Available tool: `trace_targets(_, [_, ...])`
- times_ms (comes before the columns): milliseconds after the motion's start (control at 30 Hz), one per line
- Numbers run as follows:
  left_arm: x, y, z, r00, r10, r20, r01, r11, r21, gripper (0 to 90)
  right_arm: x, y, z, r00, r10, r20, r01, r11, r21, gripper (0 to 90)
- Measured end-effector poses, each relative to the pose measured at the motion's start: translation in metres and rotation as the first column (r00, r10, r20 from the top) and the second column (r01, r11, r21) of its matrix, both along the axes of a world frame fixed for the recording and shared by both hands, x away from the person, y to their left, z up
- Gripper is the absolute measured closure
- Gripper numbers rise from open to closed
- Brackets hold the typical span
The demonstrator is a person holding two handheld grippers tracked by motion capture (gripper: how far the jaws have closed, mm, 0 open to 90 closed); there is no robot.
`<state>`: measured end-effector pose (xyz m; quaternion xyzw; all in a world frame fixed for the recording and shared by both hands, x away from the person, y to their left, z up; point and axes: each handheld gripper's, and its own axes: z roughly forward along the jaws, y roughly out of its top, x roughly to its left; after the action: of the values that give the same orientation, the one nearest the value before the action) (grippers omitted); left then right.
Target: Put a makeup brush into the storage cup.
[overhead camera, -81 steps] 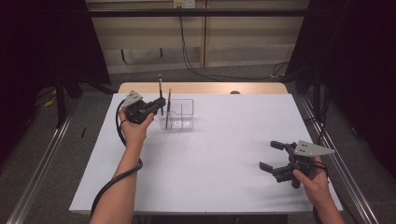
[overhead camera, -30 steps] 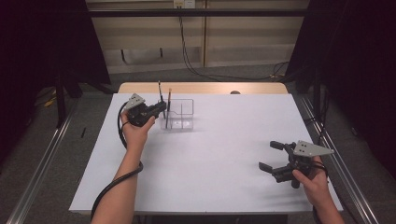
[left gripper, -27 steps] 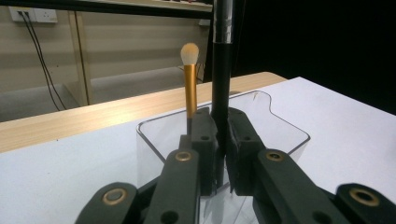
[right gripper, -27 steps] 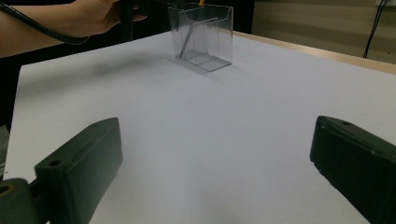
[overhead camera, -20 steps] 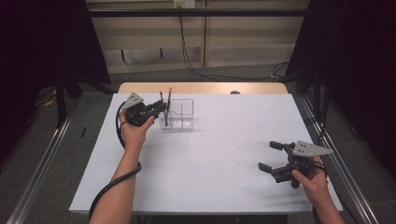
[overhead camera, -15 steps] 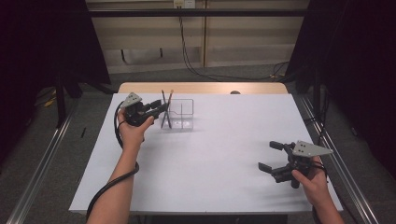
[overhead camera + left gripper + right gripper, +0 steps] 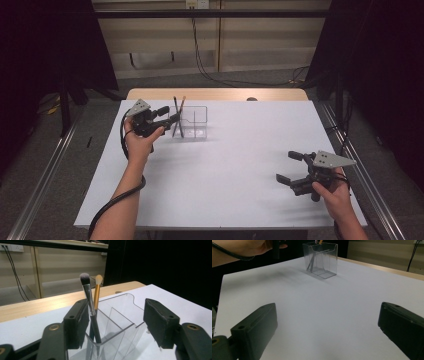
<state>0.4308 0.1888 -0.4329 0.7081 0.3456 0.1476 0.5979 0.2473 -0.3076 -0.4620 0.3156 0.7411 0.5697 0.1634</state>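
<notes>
The left gripper (image 7: 170, 119) stands with its jaws apart; they have just been opening, and the dark brush (image 7: 90, 305) rises between them, close against one jaw but no longer pinched. That brush leans in the near cell of the clear holder (image 7: 117, 322) straight ahead of the gripper, crossed with the gold brush (image 7: 96, 295) just behind it.

Both brushes look light, thin and stiff, with soft bristle heads that should not be squeezed. The smooth handles would likely slip or pivot in a loose hold, so the place to take one is the bare handle below the metal collar, above the holder's rim. The holder itself looks light and hard-walled; a sideways nudge from a jaw could slide or tip it on the table (image 7: 235, 170).

The left gripper view shows the brush heads and the holder's inner dividers. The high view shows the two handles crossing and the right gripper (image 7: 295, 167) well apart from the holder, jaws wide with nothing between them. The right gripper view looks across bare table to the holder far ahead.
</notes>
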Motion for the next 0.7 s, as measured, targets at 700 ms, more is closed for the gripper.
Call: trace_targets(700, [-0.0072, 0.005, -0.0052, 0.9999, -0.012, 0.005, 0.012, 0.9999, -0.001, 11.3, 0.0012, 0.0019, 0.0003, 1.0, 0.003, 0.004, -0.003, 1.0, 0.002, 1.9])
